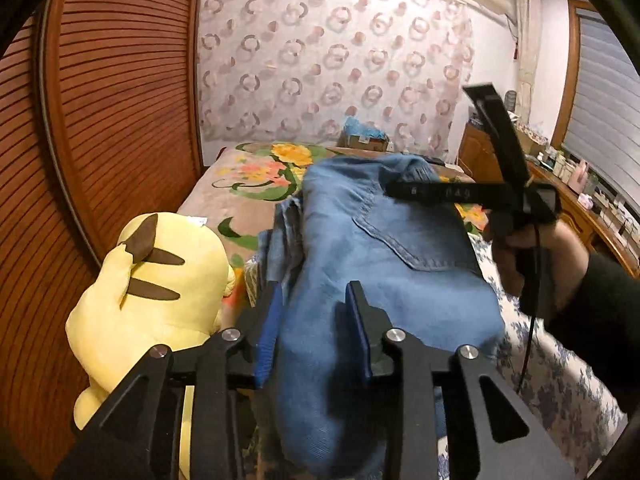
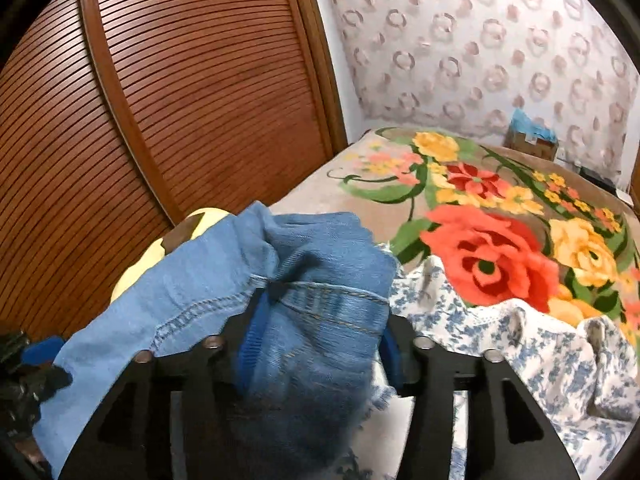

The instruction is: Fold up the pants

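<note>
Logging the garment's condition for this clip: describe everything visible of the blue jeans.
The blue jeans are mid-blue denim with lighter stitched seams and a patch back pocket facing up. They lie bunched in a thick, rumpled heap on the bed, over the white-and-blue floral sheet, one edge draped against the yellow plush toy. Denim sits between the blue pads of the left claw and of the right claw; neither visibly pinches it.
</note>
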Demonstrator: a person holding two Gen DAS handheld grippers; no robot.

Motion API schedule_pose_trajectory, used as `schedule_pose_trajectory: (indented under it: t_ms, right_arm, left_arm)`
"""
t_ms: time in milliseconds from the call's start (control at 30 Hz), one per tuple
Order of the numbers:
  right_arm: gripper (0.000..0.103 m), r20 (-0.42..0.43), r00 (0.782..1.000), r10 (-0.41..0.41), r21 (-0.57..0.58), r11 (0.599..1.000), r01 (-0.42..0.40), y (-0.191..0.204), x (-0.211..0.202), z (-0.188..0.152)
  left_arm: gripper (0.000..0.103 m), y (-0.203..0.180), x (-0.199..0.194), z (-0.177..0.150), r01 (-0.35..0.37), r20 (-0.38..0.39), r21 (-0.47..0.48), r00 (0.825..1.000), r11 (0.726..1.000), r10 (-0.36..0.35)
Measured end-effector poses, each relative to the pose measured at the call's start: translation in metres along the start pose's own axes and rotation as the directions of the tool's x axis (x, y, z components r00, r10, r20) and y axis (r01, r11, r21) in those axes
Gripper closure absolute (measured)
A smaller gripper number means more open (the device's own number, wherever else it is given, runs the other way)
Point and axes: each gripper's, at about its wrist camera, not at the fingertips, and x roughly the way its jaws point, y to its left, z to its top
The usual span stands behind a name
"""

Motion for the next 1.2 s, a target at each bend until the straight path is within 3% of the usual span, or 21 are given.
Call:
schedule_pose_trajectory:
  t_ms: [200,567,633,700,833,967,1033,1200]
  right_arm:
    - [0.043,0.028,0.997,-0.067,-0.045,0.997,0.069,0.009,-0.057,-0.008]
    - [0.042,0.145,0.981,-0.125,-0.012,0.992,0.128,0.029,-0.212,-0.104]
    - [0.042,0.168,0.976,-0.140,0.002,0.990,0.142,0.030,-0.237,-0.120]
    - [0.042,0.186,0.969,-0.162,0.017,0.987,0.161,0.031,-0.256,-0.133]
    - [0.038,0.211,0.956,-0.202,0.051,0.979,0.195,0.032,-0.292,-0.161]
    - [0.027,0.239,0.936,-0.257,0.086,0.966,0.243,0.038,-0.327,-0.190]
    - [0.021,0.246,0.926,-0.288,0.097,0.957,0.272,0.044,-0.342,-0.204]
    - [0.019,0.265,0.897,-0.354,0.135,0.935,0.329,0.061,-0.374,-0.229]
  left_arm:
    - [0.066,-0.010,-0.012,-0.005,-0.007,0.021,0.000,1.000,1.000,0.007]
    - [0.052,-0.070,-0.061,0.000,0.050,0.101,0.076,0.993,0.996,-0.057]
    - [0.044,-0.082,-0.067,0.000,0.066,0.109,0.088,0.991,0.994,-0.076]
    - [0.027,-0.095,-0.073,-0.001,0.085,0.123,0.098,0.988,0.992,-0.097]
    - [0.020,-0.119,-0.084,-0.004,0.125,0.138,0.114,0.980,0.986,-0.141]
    - [0.000,-0.139,-0.093,-0.007,0.122,0.156,0.129,0.978,0.984,-0.141]
    - [0.000,-0.148,-0.100,-0.009,0.131,0.167,0.138,0.974,0.982,-0.154]
    - [0.000,-0.168,-0.114,-0.012,0.140,0.177,0.157,0.970,0.978,-0.167]
